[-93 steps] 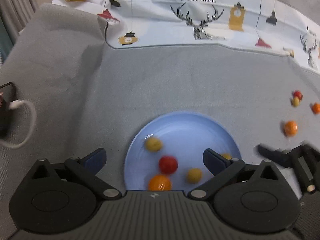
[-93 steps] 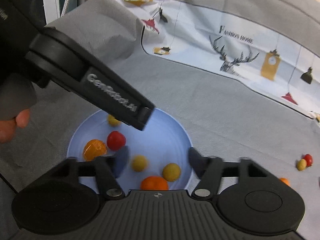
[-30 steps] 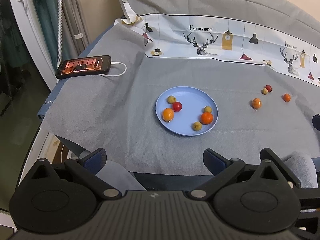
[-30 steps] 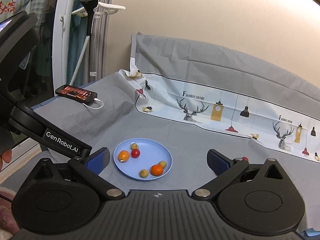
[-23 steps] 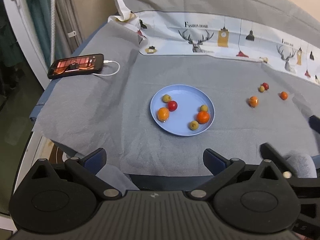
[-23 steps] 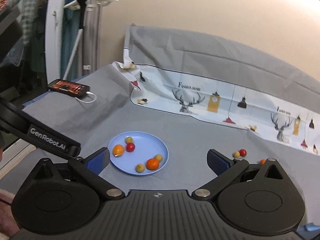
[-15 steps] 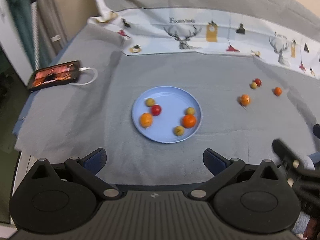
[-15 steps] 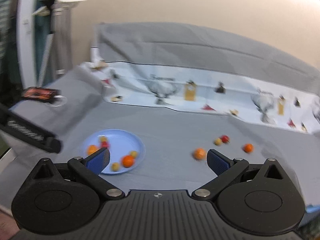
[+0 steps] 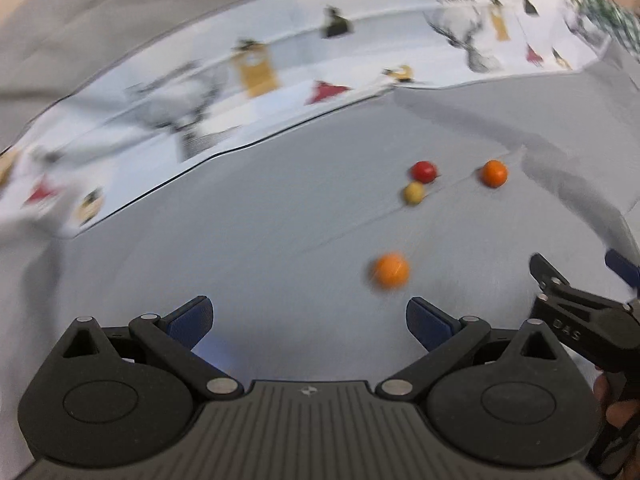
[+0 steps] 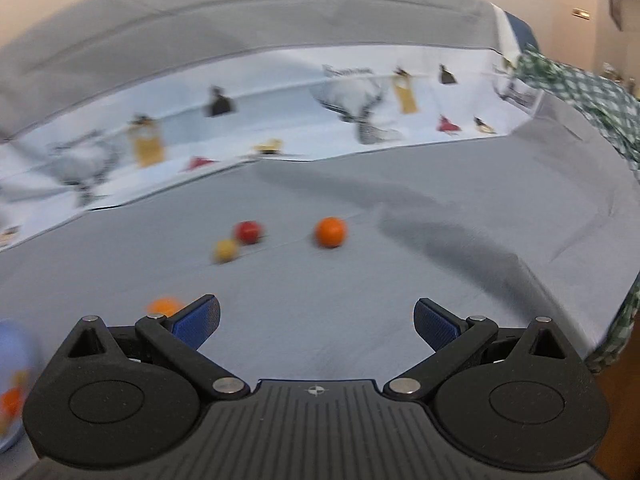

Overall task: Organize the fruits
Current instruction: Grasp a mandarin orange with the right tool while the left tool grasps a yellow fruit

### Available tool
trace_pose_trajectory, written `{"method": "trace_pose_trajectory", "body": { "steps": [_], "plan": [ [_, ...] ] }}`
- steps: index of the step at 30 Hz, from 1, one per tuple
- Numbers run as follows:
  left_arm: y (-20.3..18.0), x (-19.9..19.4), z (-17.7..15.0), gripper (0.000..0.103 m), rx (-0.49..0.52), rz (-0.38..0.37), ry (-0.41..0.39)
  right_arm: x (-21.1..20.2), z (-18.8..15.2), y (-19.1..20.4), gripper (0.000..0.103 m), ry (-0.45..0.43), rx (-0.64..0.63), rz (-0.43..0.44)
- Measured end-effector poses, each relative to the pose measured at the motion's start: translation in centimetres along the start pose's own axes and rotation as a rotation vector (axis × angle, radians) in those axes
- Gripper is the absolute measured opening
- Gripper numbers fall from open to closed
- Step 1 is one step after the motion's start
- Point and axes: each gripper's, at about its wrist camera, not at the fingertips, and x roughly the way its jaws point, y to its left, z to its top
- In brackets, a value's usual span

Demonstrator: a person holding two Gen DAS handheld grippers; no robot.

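Several small fruits lie loose on the grey cloth. In the left wrist view an orange fruit [image 9: 390, 271] lies just ahead of my open, empty left gripper [image 9: 308, 318], with a red one [image 9: 424, 171], a yellow one [image 9: 413, 193] and another orange one [image 9: 494, 173] farther off. My right gripper [image 10: 316, 320] is open and empty; ahead of it lie the red fruit [image 10: 248, 232], the yellow fruit [image 10: 225, 251] and the orange fruit [image 10: 330, 232]. The near orange fruit [image 10: 164, 306] sits by its left fingertip. The blue plate [image 10: 14, 354] with fruit shows at the far left edge, blurred.
A white printed cloth [image 9: 248, 76] runs along the back of the grey cloth. A green checked cloth [image 10: 600, 96] hangs at the right, where the table edge [image 10: 616, 320] drops off. The right gripper's body [image 9: 580, 328] shows at the right of the left wrist view.
Both grippers have swung right and come down close to the loose fruits. The plate has left the left wrist view and slid to the right wrist view's left edge. Both stay open.
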Motion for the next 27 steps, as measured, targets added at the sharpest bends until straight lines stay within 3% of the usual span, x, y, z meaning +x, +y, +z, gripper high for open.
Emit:
{"method": "trace_pose_trajectory", "body": {
  "steps": [8, 14, 18, 19, 20, 21, 22, 23, 24, 27],
  "plan": [
    [-5.6, 14.9, 8.1, 0.103, 0.113, -0.092, 0.110, 15.9, 0.5, -1.8, 0.102, 0.038, -0.087, -0.095],
    [-7.4, 22.2, 10.2, 0.103, 0.097, -0.116, 0.199, 19.7, 1.9, -2.5, 0.102, 0.009, -0.070, -0.031],
    [-7.2, 23.2, 10.4, 0.103, 0.081, -0.144, 0.195, 21.5, 2.4, -2.6, 0.102, 0.023, -0.051, -0.003],
    [-7.0, 23.2, 10.4, 0.099, 0.075, -0.149, 0.186, 21.6, 2.5, -2.5, 0.102, 0.022, -0.053, -0.005],
    [-6.9, 22.9, 10.2, 0.083, 0.072, -0.157, 0.164, 21.5, 2.4, -2.4, 0.102, 0.020, -0.057, -0.007],
    [-6.9, 22.4, 10.1, 0.075, 0.079, -0.172, 0.140, 21.5, 2.5, -2.5, 0.097, 0.025, -0.059, -0.006],
    [-7.0, 21.9, 10.0, 0.043, 0.097, -0.186, 0.123, 21.3, 2.6, -2.6, 0.073, 0.027, -0.046, 0.009],
    [-7.2, 21.4, 10.0, 0.026, 0.116, -0.204, 0.113, 20.9, 2.8, -2.7, 0.055, 0.012, -0.032, 0.024],
    [-7.3, 21.1, 9.9, 0.027, 0.122, -0.212, 0.107, 20.6, 3.0, -2.8, 0.038, -0.001, -0.035, 0.025],
    [-7.6, 19.6, 9.6, 0.027, 0.155, -0.209, 0.047, 20.5, 3.0, -3.2, 0.038, -0.008, -0.011, 0.027]
  ]
}}
